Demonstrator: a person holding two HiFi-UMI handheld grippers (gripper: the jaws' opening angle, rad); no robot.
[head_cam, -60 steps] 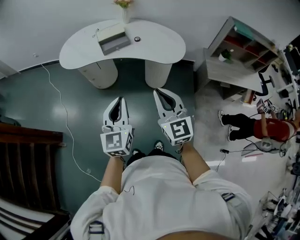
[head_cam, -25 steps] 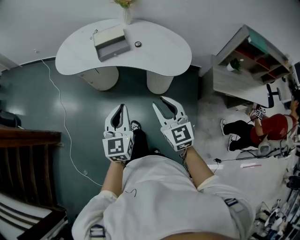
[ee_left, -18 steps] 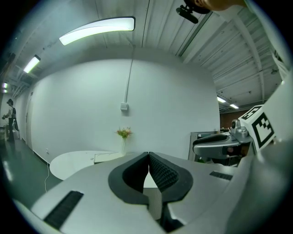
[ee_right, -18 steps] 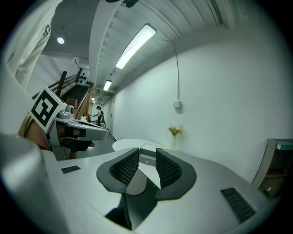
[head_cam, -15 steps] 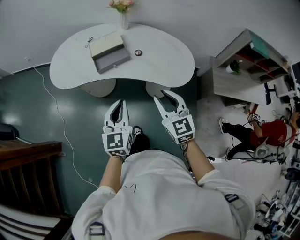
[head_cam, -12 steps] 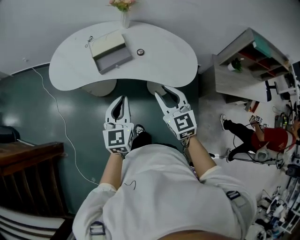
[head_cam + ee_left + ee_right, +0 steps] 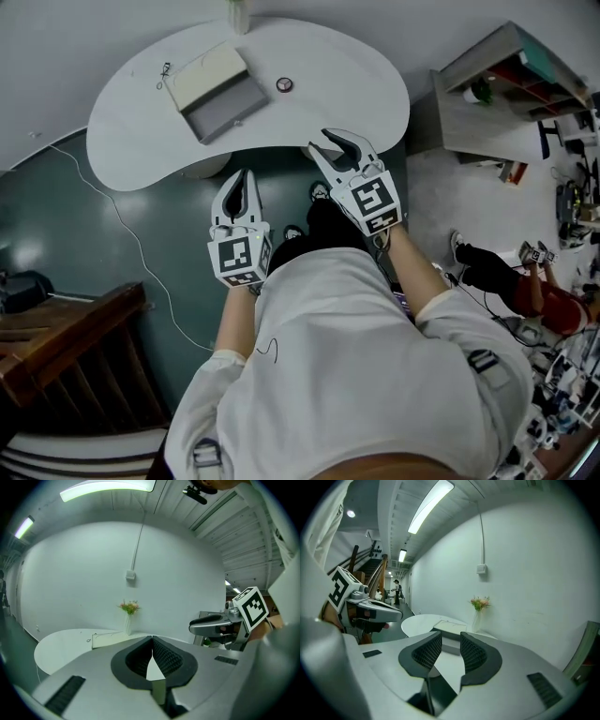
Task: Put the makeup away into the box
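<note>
A white kidney-shaped table (image 7: 328, 56) stands ahead. On it lies an open box (image 7: 217, 89) with a grey tray and a white lid, also seen as the box (image 7: 110, 639) and the box (image 7: 447, 633) in the gripper views. A small round makeup compact (image 7: 284, 84) sits right of the box, and a small dark item (image 7: 165, 70) lies to its left. My left gripper (image 7: 244, 176) is shut and empty, short of the table edge; its pads meet in the left gripper (image 7: 152, 641) view. My right gripper (image 7: 331, 142) is open and empty at the table's near edge, a gap showing in the right gripper (image 7: 450, 641) view.
A vase of flowers (image 7: 129, 616) stands at the table's back edge by the wall. A shelf unit (image 7: 506, 84) is at the right, a dark wooden stair rail (image 7: 66, 347) at the lower left. A white cable (image 7: 141, 253) runs over the green floor. A person in red (image 7: 548, 300) crouches at the far right.
The person has walked up to the table, so it looks larger and nearer. Both grippers have moved forward; the right one now reaches the table's near edge. Neither jaw has visibly changed.
</note>
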